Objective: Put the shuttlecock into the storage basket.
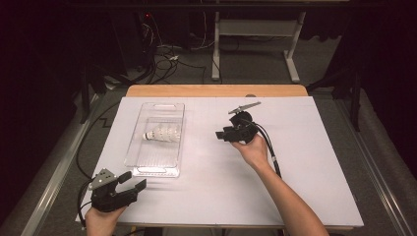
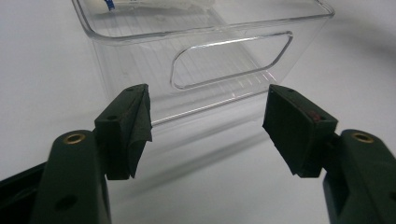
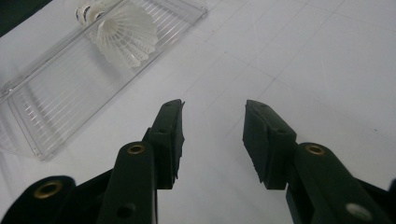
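Observation:
A white shuttlecock (image 1: 162, 133) lies on its side inside a clear plastic tray (image 1: 142, 157) on the left half of the white table. In the right gripper view the shuttlecock (image 3: 122, 32) sits in the tray (image 3: 42, 116) at the upper left. My right gripper (image 1: 219, 134) hovers to the right of the tray, pointing left toward it, open with nothing between its jaws (image 3: 212, 135). Near the table's front left corner, my left gripper (image 1: 134, 180) is open and empty (image 2: 208, 126). It faces the tray's near end wall and handle slot (image 2: 231, 58).
The white table sheet (image 1: 305, 162) has free room across its right half and in front. Cables trail from both grippers. Beyond the wooden far edge (image 1: 216, 90) are a table frame and floor cables in a dark room.

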A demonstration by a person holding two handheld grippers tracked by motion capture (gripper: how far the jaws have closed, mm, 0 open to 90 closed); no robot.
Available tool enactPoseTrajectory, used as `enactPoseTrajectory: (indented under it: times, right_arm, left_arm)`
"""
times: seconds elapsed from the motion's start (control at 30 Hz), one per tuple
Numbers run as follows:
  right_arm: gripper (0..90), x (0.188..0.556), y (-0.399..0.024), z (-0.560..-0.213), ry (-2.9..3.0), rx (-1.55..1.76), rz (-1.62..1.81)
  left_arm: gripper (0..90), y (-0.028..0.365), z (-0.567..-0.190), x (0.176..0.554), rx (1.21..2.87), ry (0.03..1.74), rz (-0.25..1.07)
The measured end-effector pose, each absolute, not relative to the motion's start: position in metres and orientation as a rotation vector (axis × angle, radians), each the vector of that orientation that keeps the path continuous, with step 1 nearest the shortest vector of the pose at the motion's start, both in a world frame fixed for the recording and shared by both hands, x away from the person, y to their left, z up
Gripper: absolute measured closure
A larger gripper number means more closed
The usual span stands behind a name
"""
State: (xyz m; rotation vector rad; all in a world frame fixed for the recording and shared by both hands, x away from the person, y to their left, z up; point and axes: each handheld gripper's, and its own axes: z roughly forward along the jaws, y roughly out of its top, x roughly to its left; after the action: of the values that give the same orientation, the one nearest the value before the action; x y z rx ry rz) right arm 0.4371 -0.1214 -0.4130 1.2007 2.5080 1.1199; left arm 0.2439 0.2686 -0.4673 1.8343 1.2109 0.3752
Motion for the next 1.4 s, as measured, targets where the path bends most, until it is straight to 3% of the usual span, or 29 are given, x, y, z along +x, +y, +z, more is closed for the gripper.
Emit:
enactPoseTrajectory:
  times: [1.4]
  right_arm:
    - [58.3,0.423,-0.150,-0.425,2.492,1.237,1.089]
  left_arm:
    - [32.9,0.269,-0.467,0.244,1.834,1.212,0.373]
